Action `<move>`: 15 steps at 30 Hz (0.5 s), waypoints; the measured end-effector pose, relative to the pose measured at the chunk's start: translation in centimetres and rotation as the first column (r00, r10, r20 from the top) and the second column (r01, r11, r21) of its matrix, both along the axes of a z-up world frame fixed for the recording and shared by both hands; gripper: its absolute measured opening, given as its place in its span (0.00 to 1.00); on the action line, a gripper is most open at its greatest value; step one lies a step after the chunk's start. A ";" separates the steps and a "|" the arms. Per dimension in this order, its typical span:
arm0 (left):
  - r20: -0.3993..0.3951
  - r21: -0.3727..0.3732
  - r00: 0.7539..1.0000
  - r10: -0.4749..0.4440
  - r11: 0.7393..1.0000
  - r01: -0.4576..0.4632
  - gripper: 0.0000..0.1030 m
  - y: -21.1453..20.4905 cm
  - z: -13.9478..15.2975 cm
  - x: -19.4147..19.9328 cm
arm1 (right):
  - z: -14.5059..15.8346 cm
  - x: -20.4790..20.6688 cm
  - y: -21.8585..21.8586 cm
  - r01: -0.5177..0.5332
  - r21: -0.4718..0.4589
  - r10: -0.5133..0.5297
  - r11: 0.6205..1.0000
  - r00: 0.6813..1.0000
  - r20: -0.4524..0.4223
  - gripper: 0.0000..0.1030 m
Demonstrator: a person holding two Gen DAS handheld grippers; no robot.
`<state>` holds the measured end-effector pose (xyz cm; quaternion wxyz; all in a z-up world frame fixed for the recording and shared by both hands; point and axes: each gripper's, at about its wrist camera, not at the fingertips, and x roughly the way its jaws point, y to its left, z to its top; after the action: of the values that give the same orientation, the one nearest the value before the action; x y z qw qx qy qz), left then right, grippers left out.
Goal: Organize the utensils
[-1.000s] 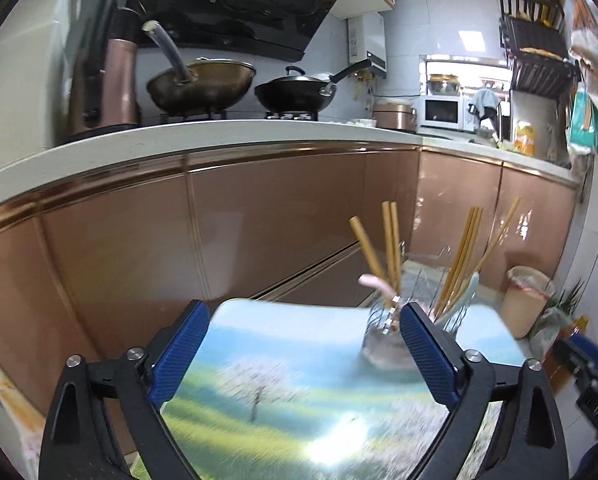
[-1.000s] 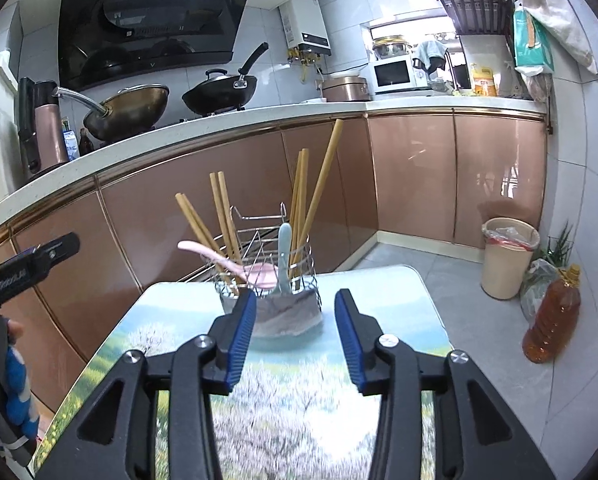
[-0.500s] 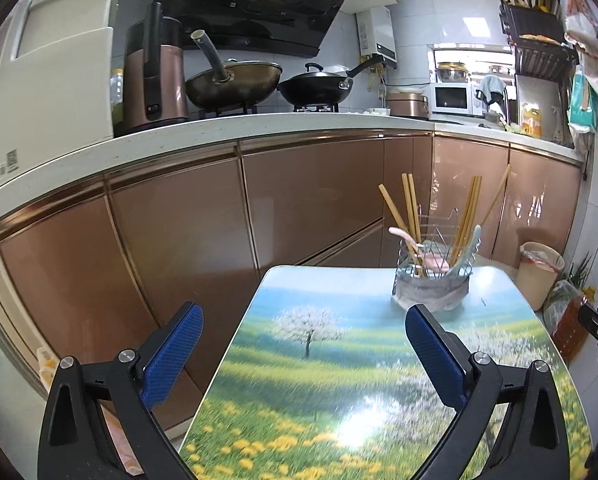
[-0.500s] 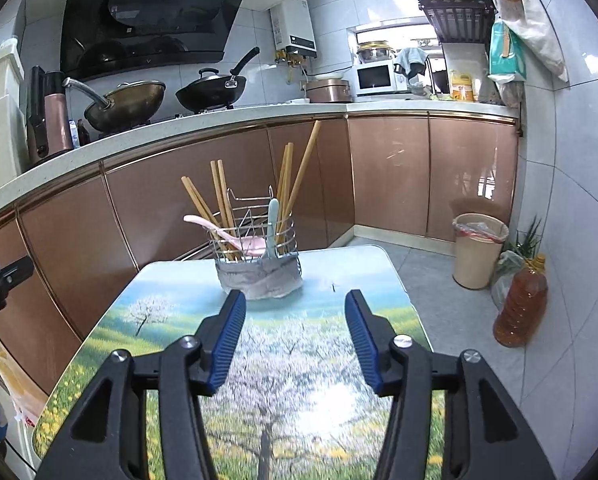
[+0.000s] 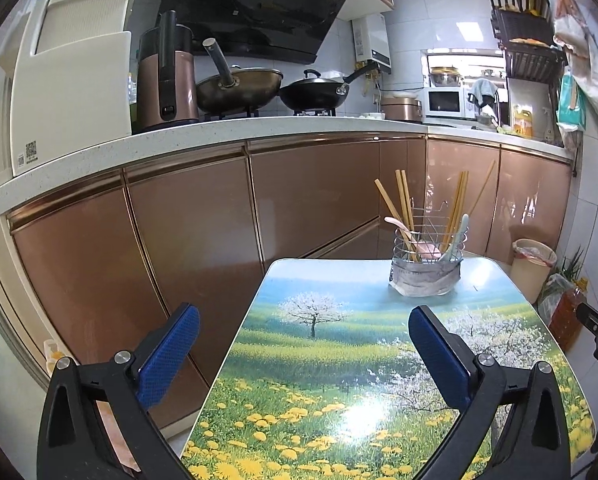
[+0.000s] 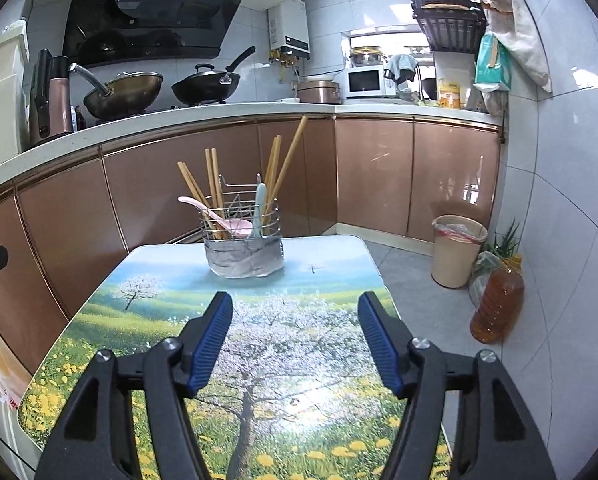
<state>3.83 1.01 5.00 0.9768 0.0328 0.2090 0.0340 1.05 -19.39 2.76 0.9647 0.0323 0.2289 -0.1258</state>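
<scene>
Wire utensil holder (image 6: 241, 236), foil-wrapped at the base, stood upright at the far end of the desk (image 6: 291, 344), well ahead of both sets of tongs and touched by neither. Held wooden chopsticks (image 6: 215, 184) in two leaning bunches, a pink spoon (image 6: 219, 216) lying across the rim, and a pale blue utensil (image 6: 259, 208) upright. Left tongs (image 5: 303, 354) spread wide, nothing between the blue pads; holder seen beyond the right-hand pad, up and to the right. Right tongs (image 6: 295, 344) parted, jaws just opening further, nothing between them; holder seen nearly straight ahead, slightly left of the gap. Desk printed with a meadow, yellow flowers and blossoming trees. Writing: a QR code label on the cream appliance (image 5: 71, 92) at the left of the kitchen counter, text beside it too small to read; white lettering on the edge of the right tongs in the left wrist view, only a "D" and part of another letter legible. Amber bottle (image 6: 497, 306) and bin (image 6: 457, 250) on the floor at the right.
</scene>
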 end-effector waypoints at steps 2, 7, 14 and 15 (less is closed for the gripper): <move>-0.002 0.000 1.000 -0.004 1.000 0.004 1.00 0.0 -0.2 -0.2 | -0.1 -0.2 -0.2 0.007 -0.001 -0.007 1.000 1.000 -0.002 0.62; -0.016 -0.006 1.000 -0.013 1.000 0.013 1.00 -0.1 -0.7 -0.3 | -0.2 -0.4 -0.2 0.016 -0.008 -0.016 1.000 1.000 -0.005 0.63; -0.030 -0.008 0.999 -0.022 1.000 0.022 1.00 -0.2 -1.7 -0.2 | 0.0 -0.7 0.5 0.010 -0.023 -0.010 1.000 1.000 0.001 0.63; -0.028 -0.008 0.999 -0.022 1.000 0.021 1.00 -0.3 -1.7 -0.2 | 0.0 -0.7 0.6 0.009 -0.024 -0.009 1.000 1.000 0.001 0.63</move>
<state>3.67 0.74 3.29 0.9742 0.0320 0.2224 0.0223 0.33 -18.84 2.79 0.9645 0.0218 0.2269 -0.1330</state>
